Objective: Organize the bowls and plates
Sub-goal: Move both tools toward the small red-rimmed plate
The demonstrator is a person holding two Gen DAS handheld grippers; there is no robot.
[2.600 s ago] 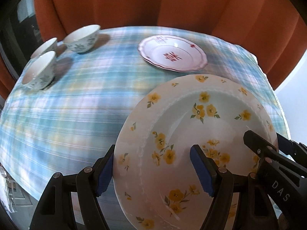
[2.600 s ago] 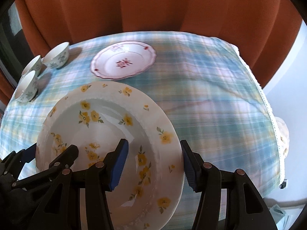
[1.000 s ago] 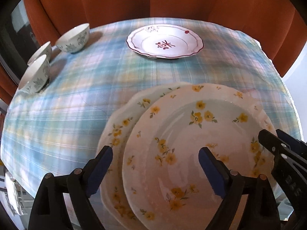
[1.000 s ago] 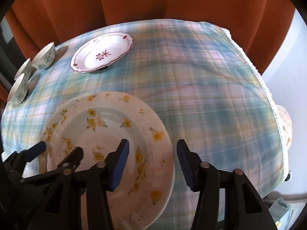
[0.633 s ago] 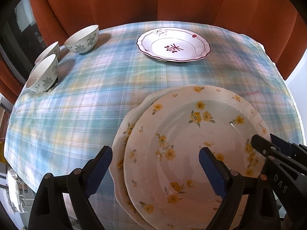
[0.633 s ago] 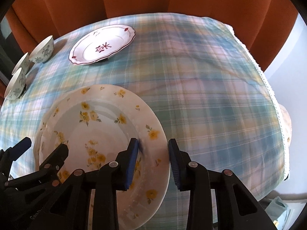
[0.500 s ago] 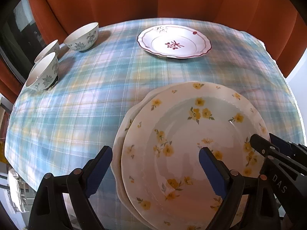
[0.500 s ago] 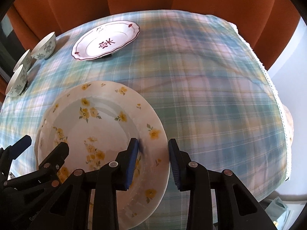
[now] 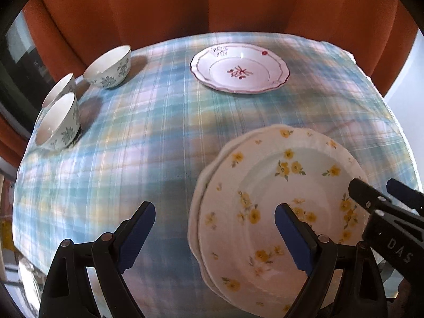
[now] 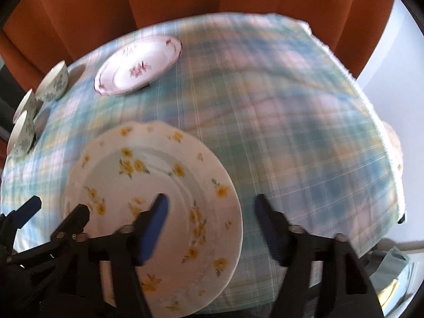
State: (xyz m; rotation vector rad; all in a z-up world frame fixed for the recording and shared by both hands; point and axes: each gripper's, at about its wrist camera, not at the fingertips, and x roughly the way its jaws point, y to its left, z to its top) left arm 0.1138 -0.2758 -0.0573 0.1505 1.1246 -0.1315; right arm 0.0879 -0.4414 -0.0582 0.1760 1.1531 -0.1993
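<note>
The yellow-flowered plate [image 10: 159, 198] lies stacked on a matching plate [image 9: 196, 212] on the table [image 9: 159, 137]; its rim sits between the right gripper [image 10: 210, 221], whose jaws are opening, no longer pinching it. The left gripper [image 9: 212, 228] hangs open, left of the plates. Glossy scalloped china, checked cloth.

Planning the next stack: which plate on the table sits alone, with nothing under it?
The white scalloped plate with red flowers, at the far side of the checked tablecloth. The yellow-flowered plate nearby lies on another plate.
</note>
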